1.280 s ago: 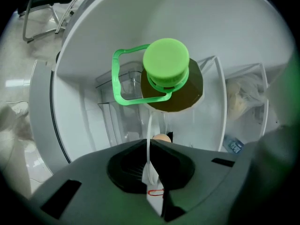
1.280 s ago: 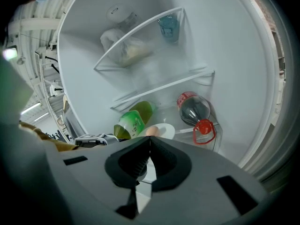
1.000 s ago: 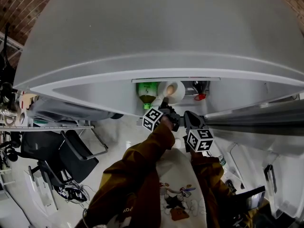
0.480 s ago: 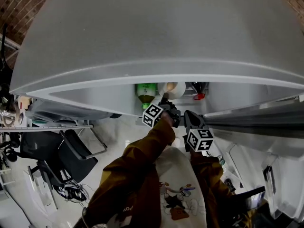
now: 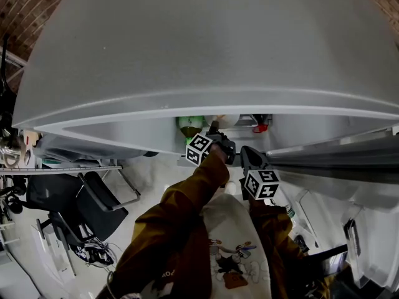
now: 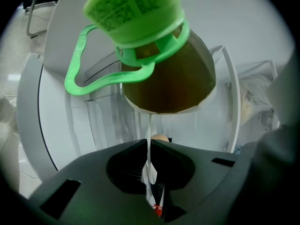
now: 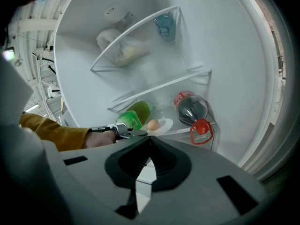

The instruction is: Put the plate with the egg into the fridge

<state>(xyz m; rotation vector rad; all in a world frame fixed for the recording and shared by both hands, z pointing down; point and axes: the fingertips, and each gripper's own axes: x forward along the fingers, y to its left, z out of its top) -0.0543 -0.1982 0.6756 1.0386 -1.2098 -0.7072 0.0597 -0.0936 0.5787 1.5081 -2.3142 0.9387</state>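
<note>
Two grippers show in the head view. The left gripper (image 5: pixel 214 131) reaches under the gray top of the fridge (image 5: pixel 206 42) into the open compartment. The right gripper (image 5: pixel 245 152) hangs outside, just to the right of the left one and nearer the person. A green bottle (image 5: pixel 190 124) lies just left of the left jaws.

Left gripper view: the left gripper (image 6: pixel 149 143) is clenched on the plate (image 6: pixel 150 171). The plate is seen edge-on as a thin white line pinched between the pads. The egg (image 6: pixel 160 137) peeks out just beyond the tips. The green bottle (image 6: pixel 140 41) fills the space above the jaws, cap end toward the camera, with a loose green ring hanging to its left.

Right gripper view: the right gripper (image 7: pixel 150 139) has its pads meeting at the tips, with nothing between them. Beyond and slightly left of them, the left gripper (image 7: pixel 139 133) comes in from a mustard sleeve (image 7: pixel 51 130) and grasps the plate (image 7: pixel 164 124) by its near rim. The plate is inside the fridge, level with the shelf (image 7: pixel 180 131). Whether it rests on the shelf cannot be told. The egg (image 7: pixel 153 124) sits on the plate just past the left jaws. The green bottle (image 7: pixel 133 116) lies to the plate's left. A dark bottle (image 7: pixel 192 108) with a red cap lies to its right.
</note>
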